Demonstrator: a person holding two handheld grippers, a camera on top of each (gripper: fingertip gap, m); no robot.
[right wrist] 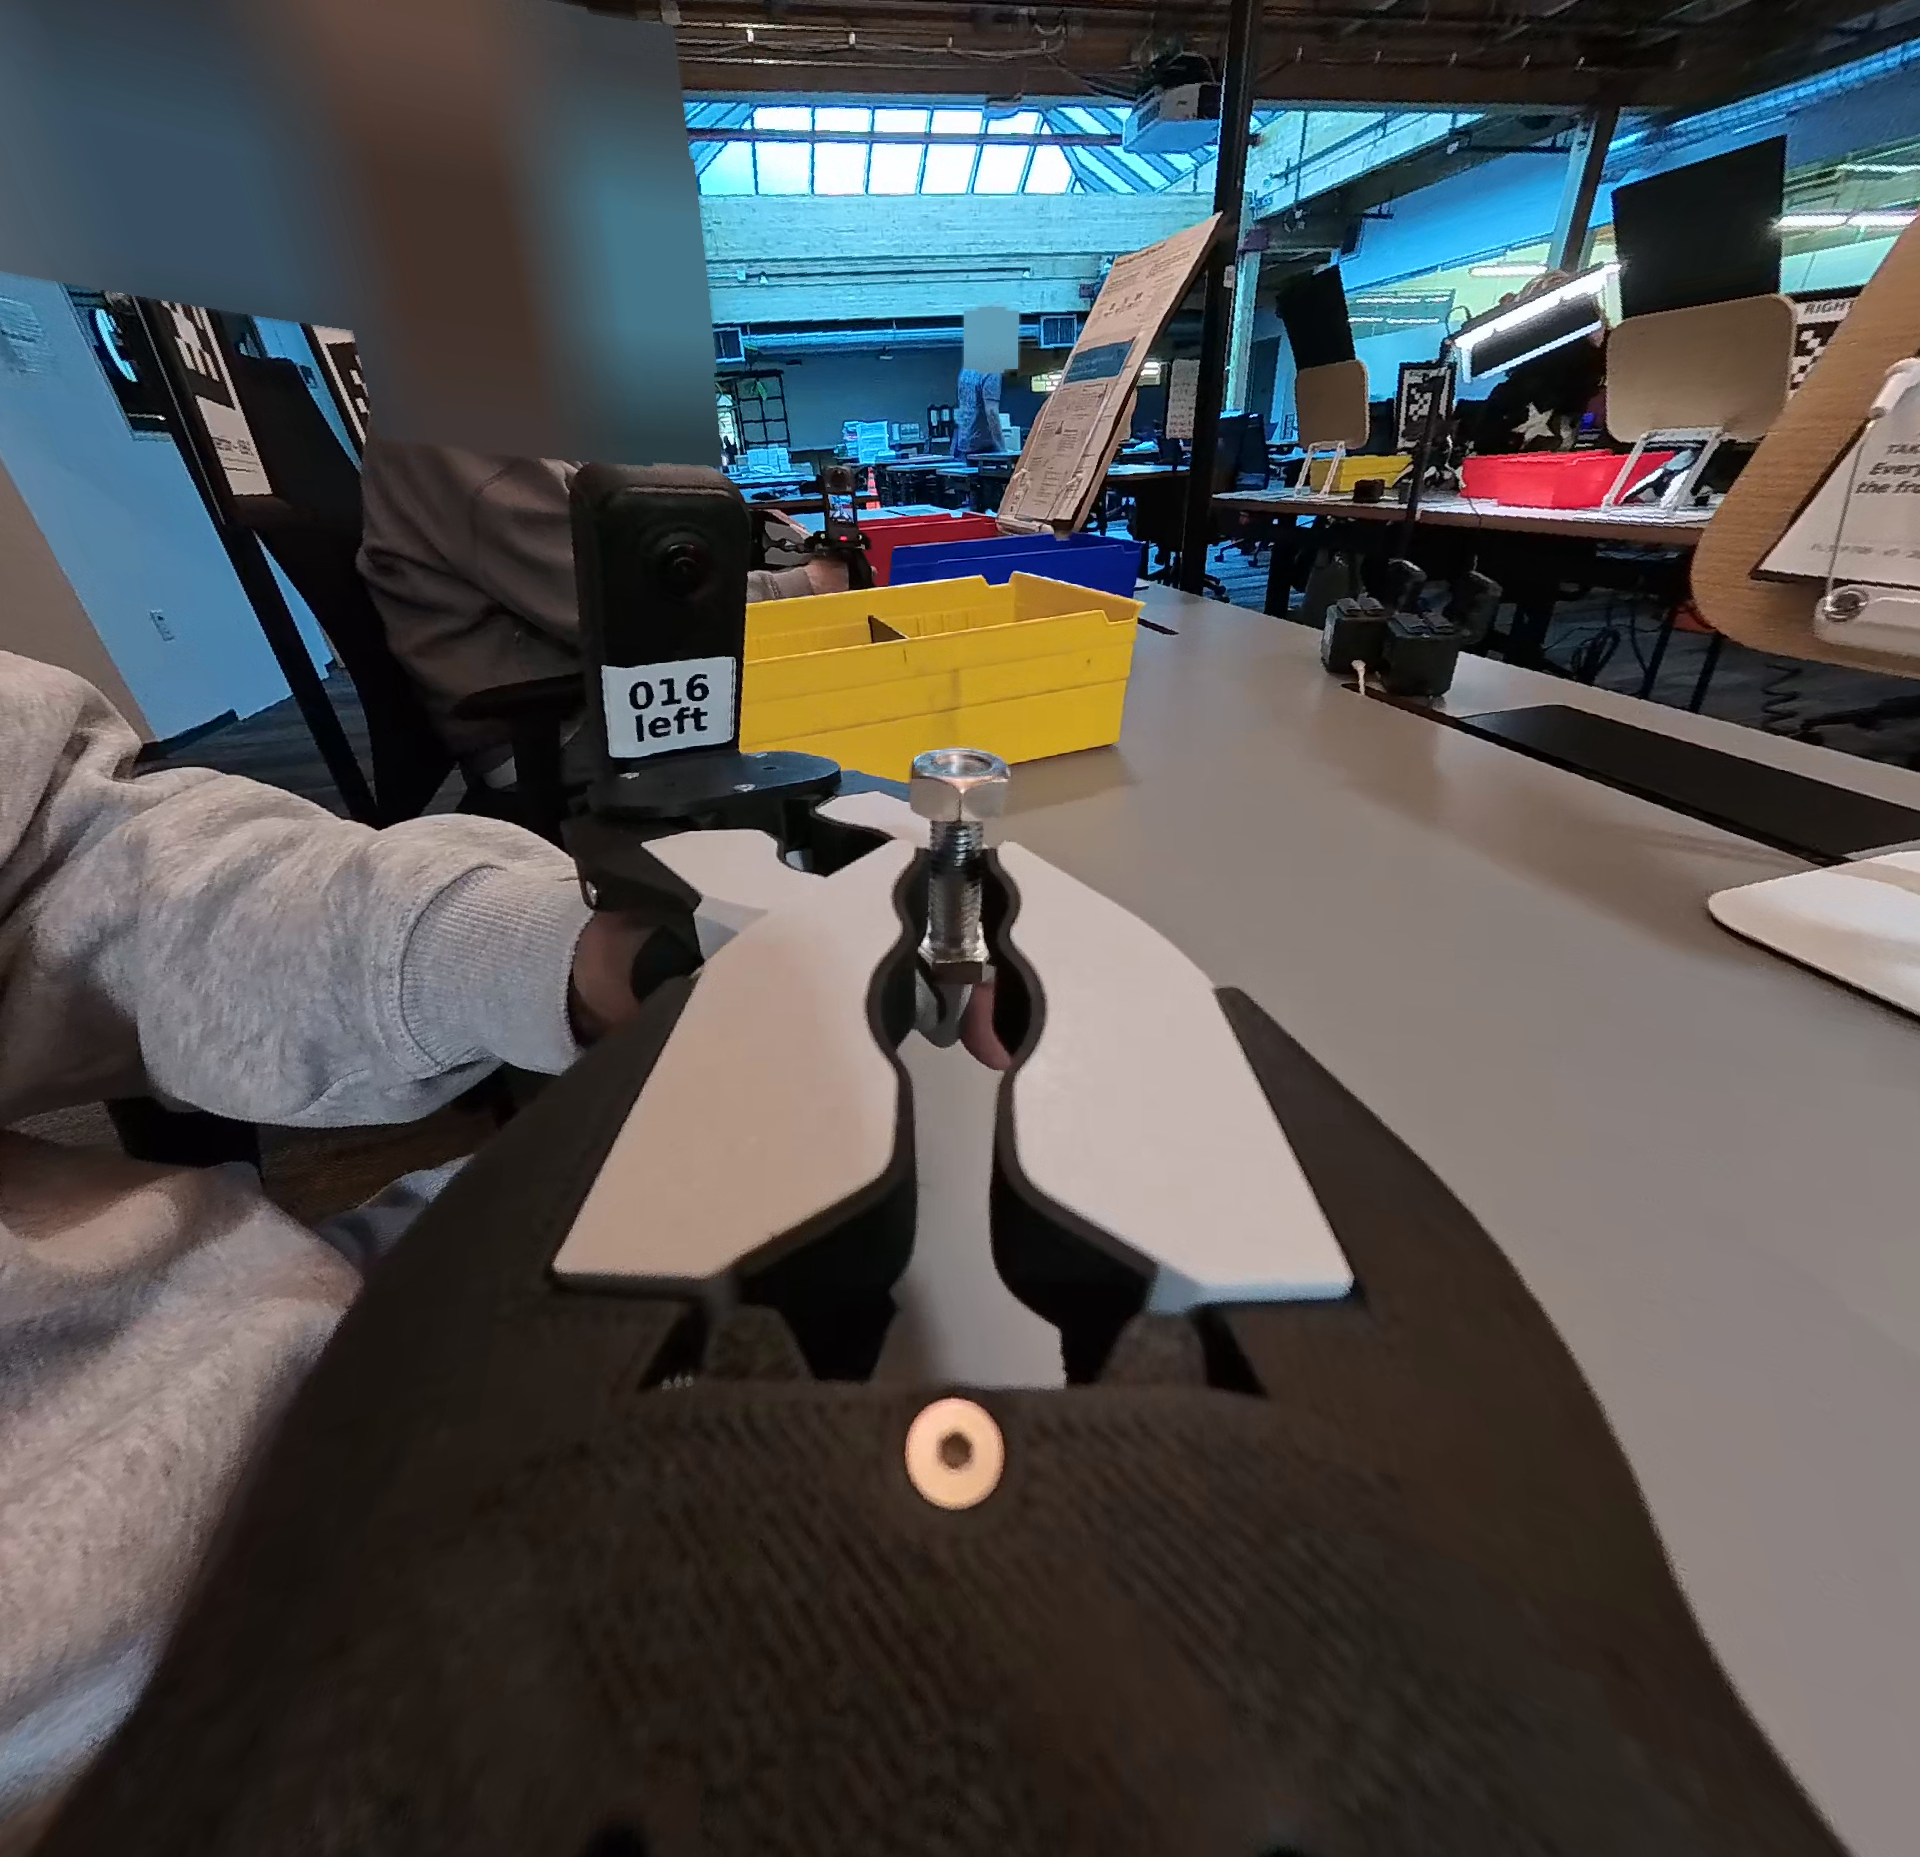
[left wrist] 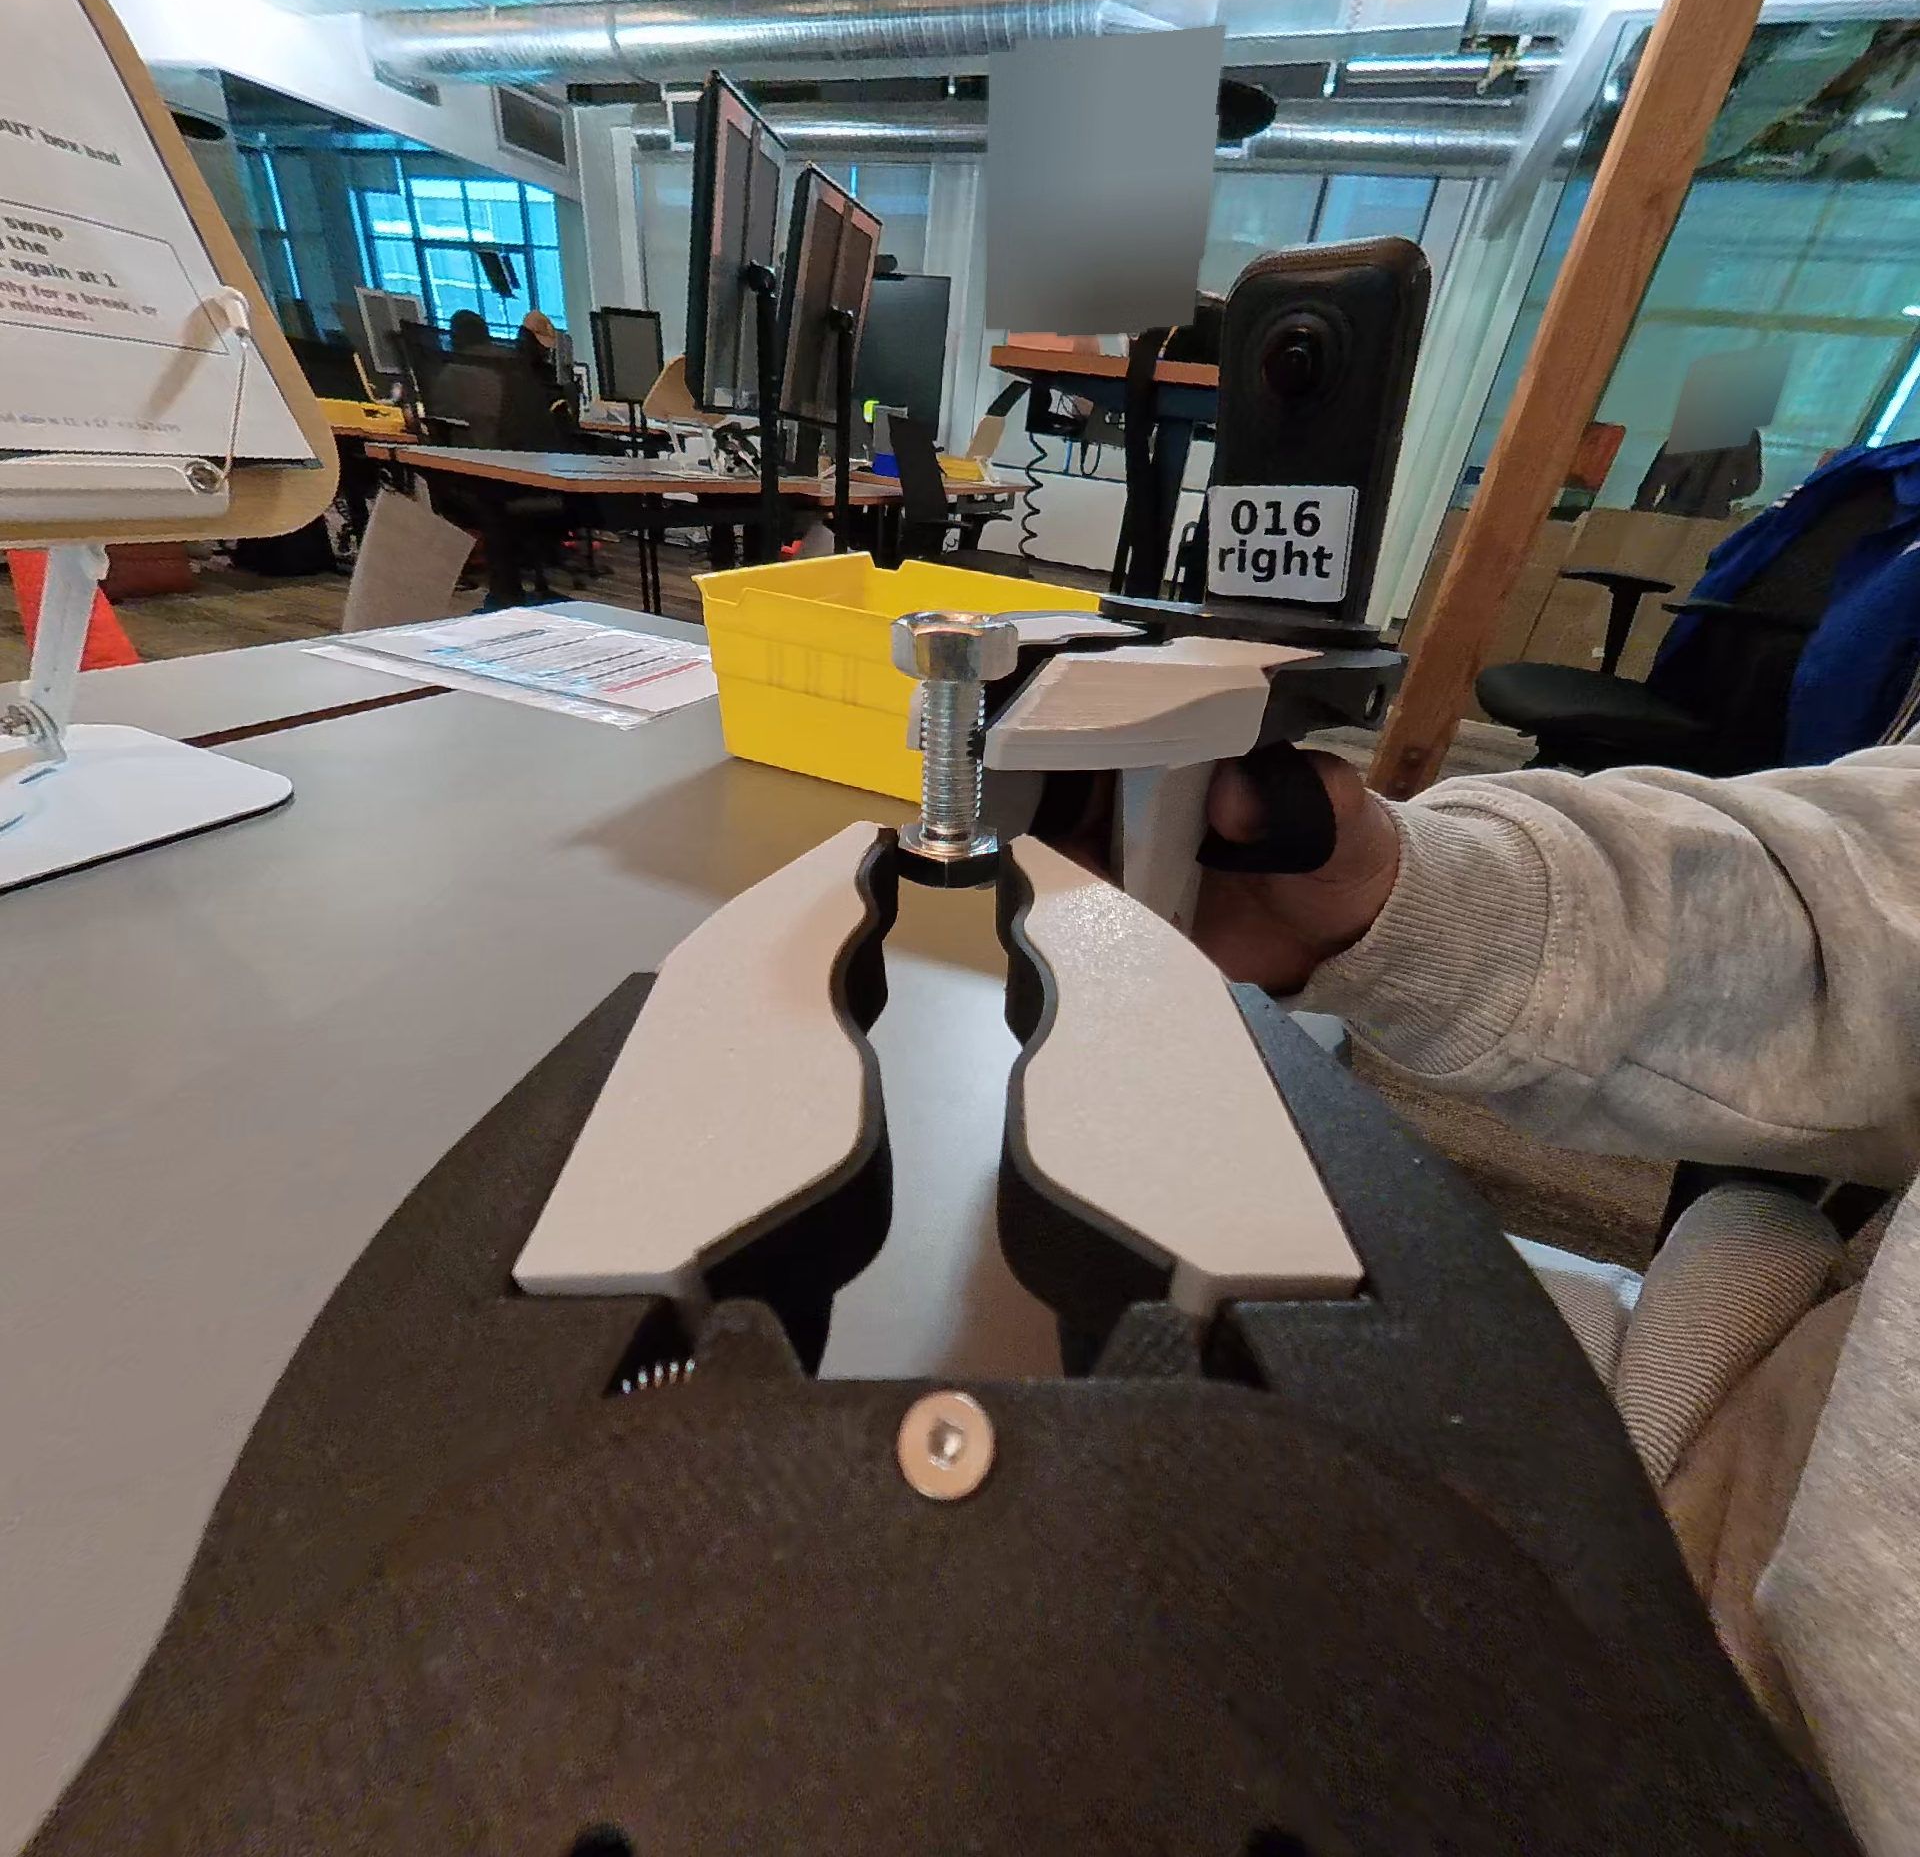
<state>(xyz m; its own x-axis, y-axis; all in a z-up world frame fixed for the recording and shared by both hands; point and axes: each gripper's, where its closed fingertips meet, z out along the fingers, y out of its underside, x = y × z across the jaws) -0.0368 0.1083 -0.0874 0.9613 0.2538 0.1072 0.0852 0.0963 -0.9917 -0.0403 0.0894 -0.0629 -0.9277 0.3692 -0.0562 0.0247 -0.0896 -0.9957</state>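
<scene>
A shiny silver threaded steel bolt (left wrist: 951, 737) stands before a bright yellow plastic bin (left wrist: 800, 664) on the plain matte grey surface (left wrist: 416, 924). Both grippers have pale grey fingers (right wrist: 1132, 1101) in black textured bodies, and a heathered grey knit sleeve (left wrist: 1621, 955) shows at right.

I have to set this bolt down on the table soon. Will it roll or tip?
The bolt looks like solid steel, so probably stiff and heavy for its size. Stood on end it may tip, being tall with a wide head. On its side, the round threaded shank could roll in an arc on the smooth table.

A silver hex-head bolt (left wrist: 951, 737) stands upright, head on top, above the grey surface (left wrist: 364, 976). A nut (left wrist: 945, 857) (dark underneath) sits at its lower end. Left tongs (left wrist: 943, 862) pinch the nut; right tongs (right wrist: 951, 914) clamp the threaded shank.
</scene>
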